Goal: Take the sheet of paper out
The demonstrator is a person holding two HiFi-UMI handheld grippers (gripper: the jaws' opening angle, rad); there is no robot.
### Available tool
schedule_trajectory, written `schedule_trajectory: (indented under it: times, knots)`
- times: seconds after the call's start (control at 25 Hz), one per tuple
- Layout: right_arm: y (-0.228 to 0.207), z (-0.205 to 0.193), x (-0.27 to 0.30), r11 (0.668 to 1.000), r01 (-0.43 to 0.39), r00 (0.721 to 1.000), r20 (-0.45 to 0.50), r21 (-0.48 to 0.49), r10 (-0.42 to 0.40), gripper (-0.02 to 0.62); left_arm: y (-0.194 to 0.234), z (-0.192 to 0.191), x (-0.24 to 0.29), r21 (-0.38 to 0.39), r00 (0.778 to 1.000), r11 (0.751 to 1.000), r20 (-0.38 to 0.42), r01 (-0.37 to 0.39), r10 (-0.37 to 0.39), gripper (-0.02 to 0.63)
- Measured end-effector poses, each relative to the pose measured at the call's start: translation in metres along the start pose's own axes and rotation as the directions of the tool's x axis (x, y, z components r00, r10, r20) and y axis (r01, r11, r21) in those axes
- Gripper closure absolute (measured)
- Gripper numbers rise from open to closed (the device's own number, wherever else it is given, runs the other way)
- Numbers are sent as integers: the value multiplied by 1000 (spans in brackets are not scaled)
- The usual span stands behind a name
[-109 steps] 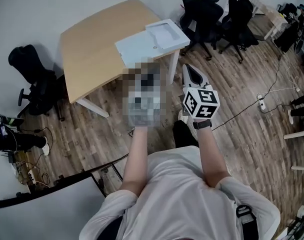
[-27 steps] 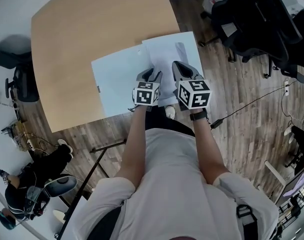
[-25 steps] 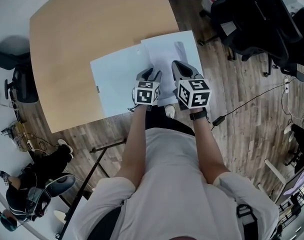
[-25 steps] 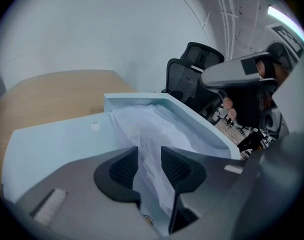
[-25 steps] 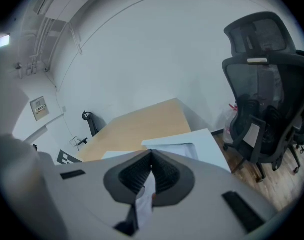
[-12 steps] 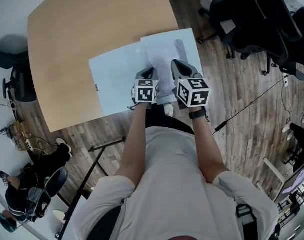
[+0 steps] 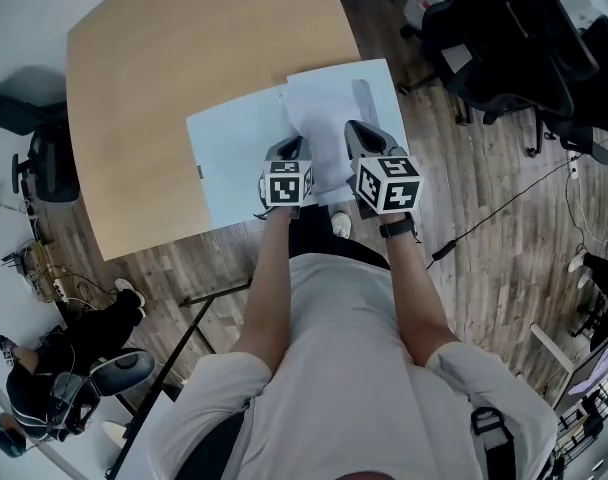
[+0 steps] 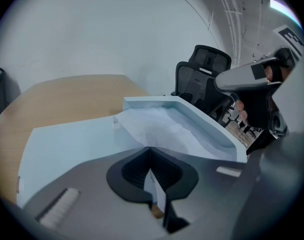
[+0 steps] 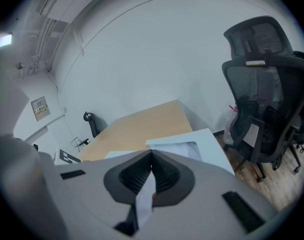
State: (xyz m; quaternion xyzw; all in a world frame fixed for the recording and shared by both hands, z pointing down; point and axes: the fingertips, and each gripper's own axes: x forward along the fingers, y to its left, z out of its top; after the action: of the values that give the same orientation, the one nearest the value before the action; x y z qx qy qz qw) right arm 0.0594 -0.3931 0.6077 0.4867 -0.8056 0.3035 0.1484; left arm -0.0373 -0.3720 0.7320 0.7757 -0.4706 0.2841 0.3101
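Left gripper (image 8: 150, 148): jaws pressed together, pinching the near edge of the sheet of paper (image 8: 164, 129), which rises crumpled from the open pale-blue case (image 8: 67, 144) on the tabletop (image 8: 67, 94). Right gripper (image 9: 152, 153): jaws together, pale strip between them, identity unclear. Only the head view shows both grippers side by side at the case's near edge.

Left gripper (image 8: 151, 151): jaws together, tips pinching the near edge of the sheet (image 8: 164, 129), which rises rumpled out of the open box (image 8: 210, 129). Pale strip behind the tips, probably the same sheet. Lid (image 8: 67, 144) lies flat at left on the table (image 8: 67, 94). Right gripper (image 8: 223, 80) upper right, above the box; chairs (image 8: 198, 79) behind.
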Motion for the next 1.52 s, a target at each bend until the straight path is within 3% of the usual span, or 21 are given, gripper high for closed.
schedule_trajectory:
  times: [0.52,0.88,1.24,1.52]
  knots:
    - [34,13,-20,998,-38,997,61,-46,41,584,32,1,-52,-40,994,996,72,-85,87,597]
    - [68,30,-39,993,-78,989,118,-93,89,584,46,15,-102,-38,977,989,155,-140,144,597]
    - [93,43,-65,985,-91,976,182,-145,117,584,49,32,-152,-64,945,985,276,-163,174,597]
    - [105,62,-92,981,-90,958,254,-173,133,584,38,66,-193,-42,902,984,394,-173,175,597]
